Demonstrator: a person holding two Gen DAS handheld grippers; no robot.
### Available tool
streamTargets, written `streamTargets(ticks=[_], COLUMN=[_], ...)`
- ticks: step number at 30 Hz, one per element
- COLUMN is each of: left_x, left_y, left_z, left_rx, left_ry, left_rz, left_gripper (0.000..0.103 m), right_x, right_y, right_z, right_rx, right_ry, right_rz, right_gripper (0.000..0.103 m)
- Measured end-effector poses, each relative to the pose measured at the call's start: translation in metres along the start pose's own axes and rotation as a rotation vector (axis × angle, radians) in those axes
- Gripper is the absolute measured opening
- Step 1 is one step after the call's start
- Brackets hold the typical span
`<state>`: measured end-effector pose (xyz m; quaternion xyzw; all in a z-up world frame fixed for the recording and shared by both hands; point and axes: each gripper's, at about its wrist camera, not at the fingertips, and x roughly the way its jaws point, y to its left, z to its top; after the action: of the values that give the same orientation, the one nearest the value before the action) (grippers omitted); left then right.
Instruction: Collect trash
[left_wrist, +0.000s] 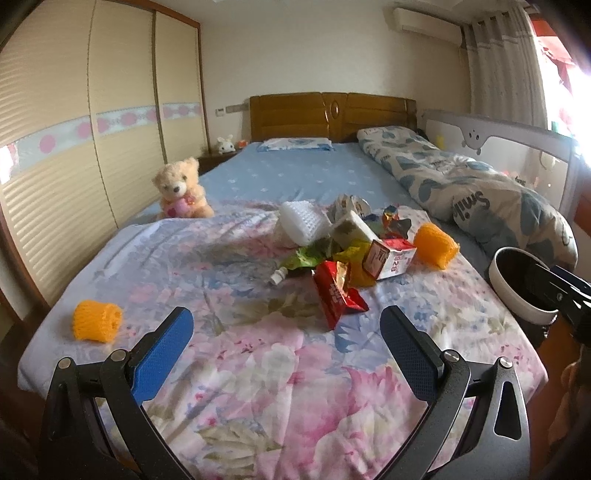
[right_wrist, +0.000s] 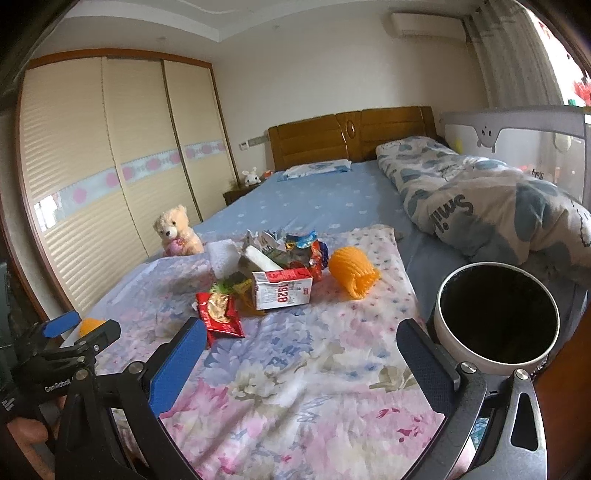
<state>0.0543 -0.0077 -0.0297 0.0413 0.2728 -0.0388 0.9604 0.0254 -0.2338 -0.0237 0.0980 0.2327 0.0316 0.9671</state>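
Near left on floral pink-blue bedspread (left_wrist: 258, 369): orange foam fruit net (left_wrist: 98, 320), lying alone. Left gripper (left_wrist: 286, 334) hovering above spread, jaws spread wide, empty. Centre: trash heap with red foil snack wrapper (left_wrist: 338, 295), red-white paper carton (right_wrist: 282, 288), white foam block (left_wrist: 304, 222). Just right of heap: second orange foam net (right_wrist: 352, 272). Right gripper (right_wrist: 301, 345) likewise spread, empty. Far right at bed edge: round white bin with dark inside (right_wrist: 496, 319).
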Motion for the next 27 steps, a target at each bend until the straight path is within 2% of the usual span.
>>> streamTargets(ticks=[14,20,27], left_x=[0.063,0.089,0.122], left_y=[-0.016,-0.022,-0.028], left_z=[0.012,0.017,0.023], left_rx=[-0.003,-0.011,-0.016], left_ry=[0.101,0.139,0.186], left_rz=[-0.026,-0.039,-0.051], left_gripper=[0.103,0.103,0.099], right_x=[0.066,0.102,0.148], right_y=[-0.033,-0.052,-0.07], right_z=[0.007,0.018,0.034], right_rx=[0.026,0.047,0.058], right_ry=[0.11,0.165,0.227], right_rz=[-0.036,-0.058,-0.056], right_gripper=[0.102,0.092,0.086])
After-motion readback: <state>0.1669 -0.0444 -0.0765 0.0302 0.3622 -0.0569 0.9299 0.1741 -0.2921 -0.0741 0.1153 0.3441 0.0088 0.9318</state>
